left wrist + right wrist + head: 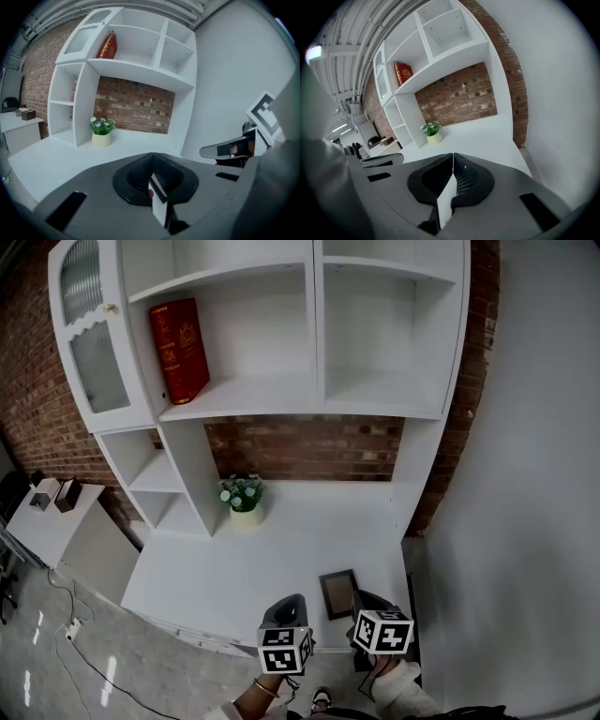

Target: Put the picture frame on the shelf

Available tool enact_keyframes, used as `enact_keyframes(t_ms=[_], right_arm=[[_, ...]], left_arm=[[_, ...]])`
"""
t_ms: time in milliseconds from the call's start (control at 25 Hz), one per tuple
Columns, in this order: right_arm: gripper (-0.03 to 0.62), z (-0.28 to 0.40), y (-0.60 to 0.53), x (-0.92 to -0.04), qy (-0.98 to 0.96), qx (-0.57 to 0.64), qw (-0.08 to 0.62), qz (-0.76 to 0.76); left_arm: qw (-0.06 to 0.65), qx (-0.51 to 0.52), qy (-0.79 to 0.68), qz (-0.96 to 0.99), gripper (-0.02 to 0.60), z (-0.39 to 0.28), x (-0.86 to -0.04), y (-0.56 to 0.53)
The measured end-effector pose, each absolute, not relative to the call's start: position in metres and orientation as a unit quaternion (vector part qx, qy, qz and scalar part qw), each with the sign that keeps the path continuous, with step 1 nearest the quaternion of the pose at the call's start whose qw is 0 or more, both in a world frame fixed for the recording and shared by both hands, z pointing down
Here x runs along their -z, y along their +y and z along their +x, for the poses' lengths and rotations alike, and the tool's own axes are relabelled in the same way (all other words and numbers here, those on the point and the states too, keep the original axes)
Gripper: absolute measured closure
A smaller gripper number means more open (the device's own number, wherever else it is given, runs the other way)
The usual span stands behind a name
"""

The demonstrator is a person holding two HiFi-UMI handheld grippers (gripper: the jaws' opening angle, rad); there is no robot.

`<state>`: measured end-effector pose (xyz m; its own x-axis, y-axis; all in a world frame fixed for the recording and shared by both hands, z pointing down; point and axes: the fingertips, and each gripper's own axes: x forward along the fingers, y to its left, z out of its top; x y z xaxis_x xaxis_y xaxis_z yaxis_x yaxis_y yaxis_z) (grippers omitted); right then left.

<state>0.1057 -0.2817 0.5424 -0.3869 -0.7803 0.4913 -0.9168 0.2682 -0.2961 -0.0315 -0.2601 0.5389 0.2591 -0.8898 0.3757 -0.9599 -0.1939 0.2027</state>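
A small dark picture frame (337, 592) lies flat on the white desk (309, 531), near its front edge. My left gripper (289, 602) hovers just left of the frame, and my right gripper (362, 600) sits just right of it; both are shut with nothing between the jaws. In the left gripper view my left gripper (153, 174) has its jaws pressed together, and the right gripper (229, 150) shows at the right. In the right gripper view my right gripper (453, 169) also has its jaws meeting. The frame is hidden in both gripper views. The white shelf unit (281, 395) rises behind the desk.
A red book (180, 350) leans in the left shelf bay. A potted plant (243, 498) stands at the back of the desk by the brick wall (309, 448). A grey wall (525, 474) borders the right. A low side table (56, 517) stands at left.
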Motion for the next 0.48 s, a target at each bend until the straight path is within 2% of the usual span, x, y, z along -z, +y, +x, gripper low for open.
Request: enact_keyframes(t_ms=[320, 480], right_arm=[[0.569, 0.119, -0.304, -0.584, -0.758, -0.318, 0.142, 0.551], [0.569, 0.126, -0.324, -0.588, -0.746, -0.327, 0.126, 0.566]], left_arm=[[0.245, -0.126, -0.582, 0.766, 0.575, -0.021, -0.583, -0.28], [0.235, -0.138, -0.569, 0.776, 0.575, -0.02, -0.585, -0.309]])
